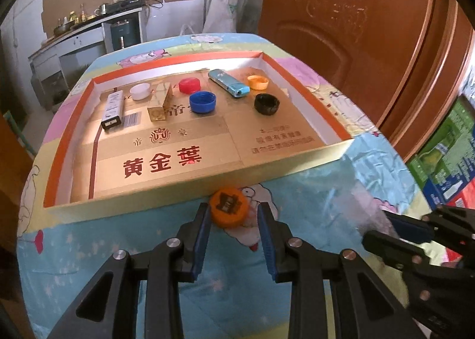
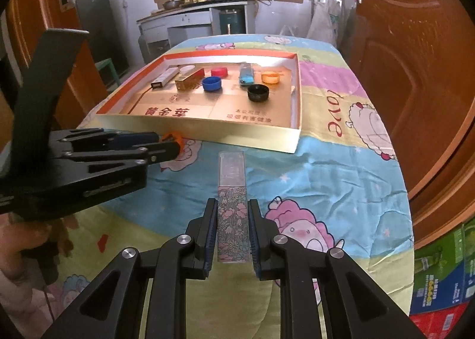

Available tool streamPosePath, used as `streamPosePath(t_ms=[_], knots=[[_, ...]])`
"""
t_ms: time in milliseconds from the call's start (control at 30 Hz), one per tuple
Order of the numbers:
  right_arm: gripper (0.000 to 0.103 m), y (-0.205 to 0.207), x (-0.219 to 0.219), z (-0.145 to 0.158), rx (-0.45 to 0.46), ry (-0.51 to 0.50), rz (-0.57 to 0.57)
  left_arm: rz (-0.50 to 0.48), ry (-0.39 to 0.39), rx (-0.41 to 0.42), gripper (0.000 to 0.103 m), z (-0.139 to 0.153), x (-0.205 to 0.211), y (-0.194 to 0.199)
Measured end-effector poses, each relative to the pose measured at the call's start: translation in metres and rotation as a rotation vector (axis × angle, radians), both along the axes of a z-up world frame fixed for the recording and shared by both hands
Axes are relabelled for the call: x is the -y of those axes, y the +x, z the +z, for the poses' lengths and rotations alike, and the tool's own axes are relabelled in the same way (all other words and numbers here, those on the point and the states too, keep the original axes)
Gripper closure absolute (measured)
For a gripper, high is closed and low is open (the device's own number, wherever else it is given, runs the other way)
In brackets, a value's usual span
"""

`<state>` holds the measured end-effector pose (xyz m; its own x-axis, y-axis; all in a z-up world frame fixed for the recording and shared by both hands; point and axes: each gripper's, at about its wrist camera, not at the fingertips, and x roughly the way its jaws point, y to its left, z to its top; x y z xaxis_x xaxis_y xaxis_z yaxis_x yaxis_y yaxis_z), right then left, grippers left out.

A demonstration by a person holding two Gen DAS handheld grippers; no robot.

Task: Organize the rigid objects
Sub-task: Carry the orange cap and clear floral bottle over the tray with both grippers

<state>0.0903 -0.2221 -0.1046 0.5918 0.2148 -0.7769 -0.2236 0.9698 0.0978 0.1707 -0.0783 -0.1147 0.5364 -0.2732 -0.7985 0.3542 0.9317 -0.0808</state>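
Observation:
An orange bottle cap (image 1: 228,209) with a dark print on top sits between the fingers of my left gripper (image 1: 233,208), which is shut on it just in front of the near wall of the shallow cardboard tray (image 1: 207,187). The right wrist view shows the same cap (image 2: 174,136) at the left gripper's (image 2: 175,143) tips beside the tray (image 2: 207,131). My right gripper (image 2: 231,205) is shut on a slim floral-patterned lighter (image 2: 231,214) that points toward the tray. In the left wrist view the right gripper (image 1: 377,229) shows at the right edge.
The tray holds a white cap (image 1: 140,91), red cap (image 1: 189,84), blue cap (image 1: 202,102), orange cap (image 1: 257,82), black cap (image 1: 267,104), blue lighter (image 1: 228,83), gold box (image 1: 161,104) and silver box (image 1: 112,109). A brown door (image 1: 356,27) and cartons (image 2: 439,279) stand to the right of the table.

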Motion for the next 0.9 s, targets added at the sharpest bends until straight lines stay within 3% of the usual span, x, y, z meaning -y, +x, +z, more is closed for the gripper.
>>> streamPosePath(t_ms=[233, 467, 900], knots=[[0.083, 0.001, 0.007, -0.003, -0.003, 0.023, 0.000, 0.010, 0.052, 0.016, 0.071, -0.010, 0.005, 0.007], [0.083, 0.003, 0.007, -0.003, -0.007, 0.033, 0.001, 0.020, 0.005, 0.028, 0.073, -0.009, -0.006, 0.001], [0.083, 0.009, -0.017, 0.021, 0.047, 0.029, 0.053, 0.088, -0.065, 0.121, 0.072, 0.039, -0.045, -0.020]])
